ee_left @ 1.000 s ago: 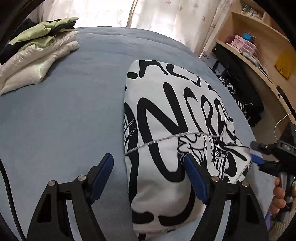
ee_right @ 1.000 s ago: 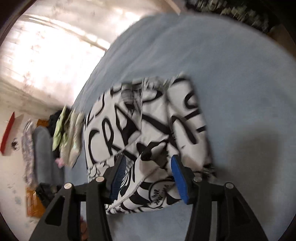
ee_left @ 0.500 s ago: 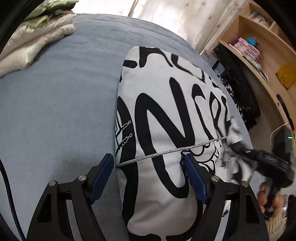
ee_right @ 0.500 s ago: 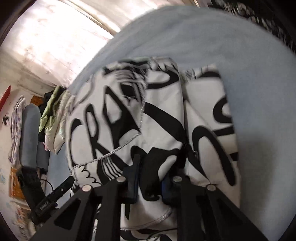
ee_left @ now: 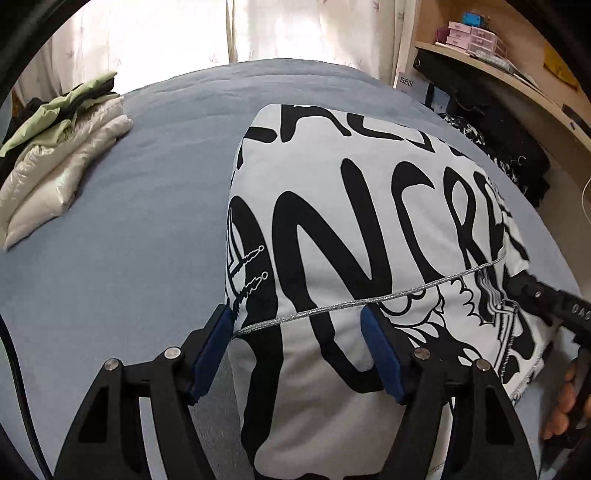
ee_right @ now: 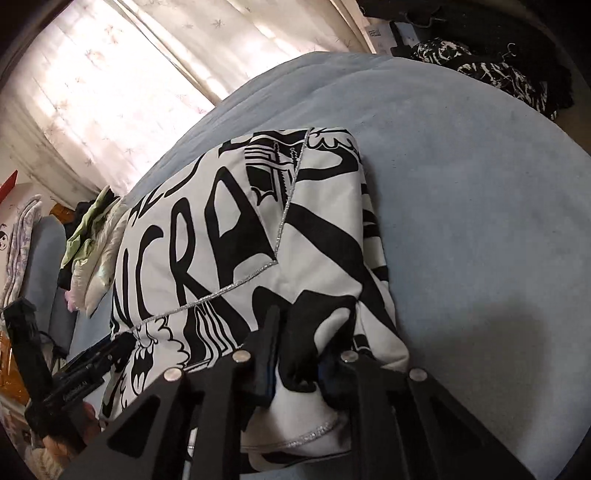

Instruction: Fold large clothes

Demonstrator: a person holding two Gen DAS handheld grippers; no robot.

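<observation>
folded garment (ee_left: 354,229) lies on the bed (ee_left: 129,221), toward its right side. stack of folded clothes (ee_left: 55,166) sits well apart at far left. curtains (ee_left: 166,33) behind the bed, shelf (ee_left: 517,74) to the right. left hand-held gripper (ee_left: 299,336) straddles garment's near left edge; right hand-held gripper (ee_right: 295,354) at its near right corner w/ cloth between fingers.

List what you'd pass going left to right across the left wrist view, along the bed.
Pile of folded clothes → bare blue bedcover → black and white printed garment → right tongs reaching in over the garment's right edge → the hand holding them.
</observation>
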